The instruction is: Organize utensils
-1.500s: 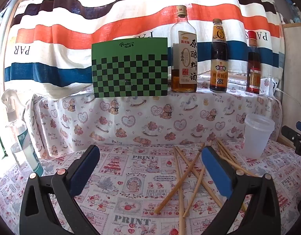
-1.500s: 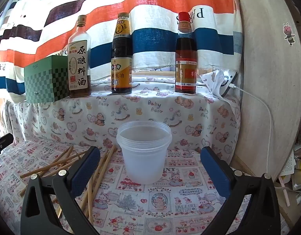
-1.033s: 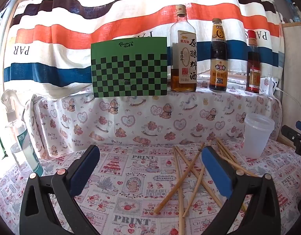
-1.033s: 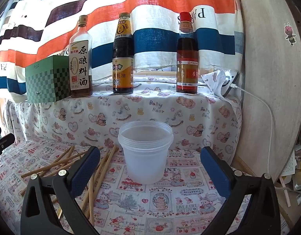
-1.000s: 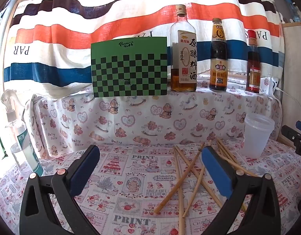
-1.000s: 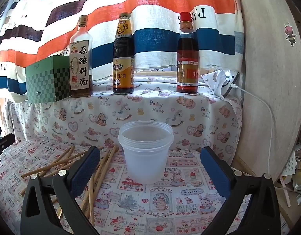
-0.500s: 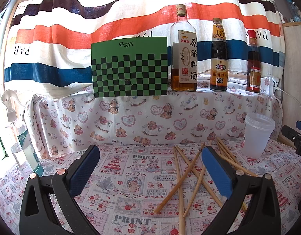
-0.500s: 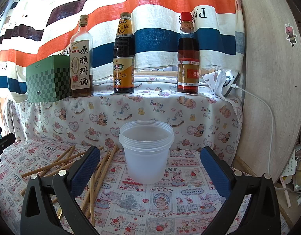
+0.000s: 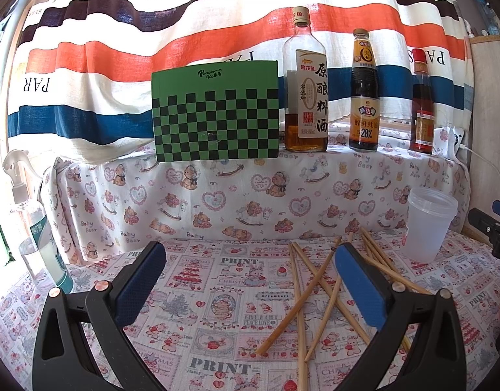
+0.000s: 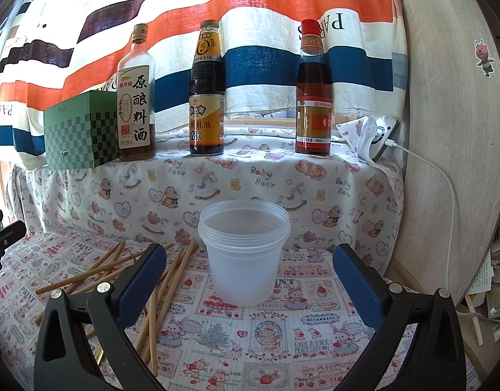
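Our left tool (image 9: 250,280) and right tool (image 10: 249,282) gape apart, holding nothing. Thin wooden chopsticks (image 9: 310,288) lie flat, crisscrossed, mostly pointing toward the upright translucent plastic cup (image 10: 244,255).

The left hand-held gripper (image 9: 250,283) has two black plastic arms of open triangular frame, each with a cut-out window, and each carries a long, flat, dark blue pad with a fine textured face. Round silver screw heads sit on top of the arms, two on each side, near where the pads (image 9: 360,290) join the frame. The right hand-held gripper (image 10: 248,283) is built the same: black framed arms, blue textured pads (image 10: 140,283), and paired silver screws. A sliver of bare skin shows at the right edge of the left wrist view.
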### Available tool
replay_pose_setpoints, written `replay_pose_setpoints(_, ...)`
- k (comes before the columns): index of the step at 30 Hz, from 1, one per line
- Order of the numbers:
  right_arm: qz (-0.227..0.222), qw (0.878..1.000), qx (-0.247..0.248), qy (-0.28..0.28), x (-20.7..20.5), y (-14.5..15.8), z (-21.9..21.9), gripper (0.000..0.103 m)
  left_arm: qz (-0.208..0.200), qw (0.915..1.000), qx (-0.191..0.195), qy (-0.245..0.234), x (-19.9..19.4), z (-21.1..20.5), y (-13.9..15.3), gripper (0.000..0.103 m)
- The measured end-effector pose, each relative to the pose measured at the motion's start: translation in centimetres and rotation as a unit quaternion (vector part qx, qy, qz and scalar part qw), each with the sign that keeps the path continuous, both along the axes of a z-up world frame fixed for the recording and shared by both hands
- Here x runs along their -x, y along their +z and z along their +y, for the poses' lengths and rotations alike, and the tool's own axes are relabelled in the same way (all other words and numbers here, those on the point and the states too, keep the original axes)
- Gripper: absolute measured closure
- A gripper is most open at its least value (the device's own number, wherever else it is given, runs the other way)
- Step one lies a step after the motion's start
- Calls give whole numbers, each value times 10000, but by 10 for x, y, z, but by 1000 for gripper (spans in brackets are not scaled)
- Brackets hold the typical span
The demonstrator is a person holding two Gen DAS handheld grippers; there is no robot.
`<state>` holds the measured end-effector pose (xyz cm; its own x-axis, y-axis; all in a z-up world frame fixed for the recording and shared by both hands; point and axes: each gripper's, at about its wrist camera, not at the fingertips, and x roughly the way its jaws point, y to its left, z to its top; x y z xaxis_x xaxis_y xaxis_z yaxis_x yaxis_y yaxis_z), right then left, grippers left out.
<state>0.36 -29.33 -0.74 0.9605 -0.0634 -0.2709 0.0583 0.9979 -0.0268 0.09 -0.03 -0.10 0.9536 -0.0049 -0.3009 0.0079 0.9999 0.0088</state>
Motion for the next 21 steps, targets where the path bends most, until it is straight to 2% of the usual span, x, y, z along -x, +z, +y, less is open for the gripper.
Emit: replay_pose_setpoints(21,8,10000,10,8,-1,0,2,0,5,10000,-9,-1,0,0,0,0)
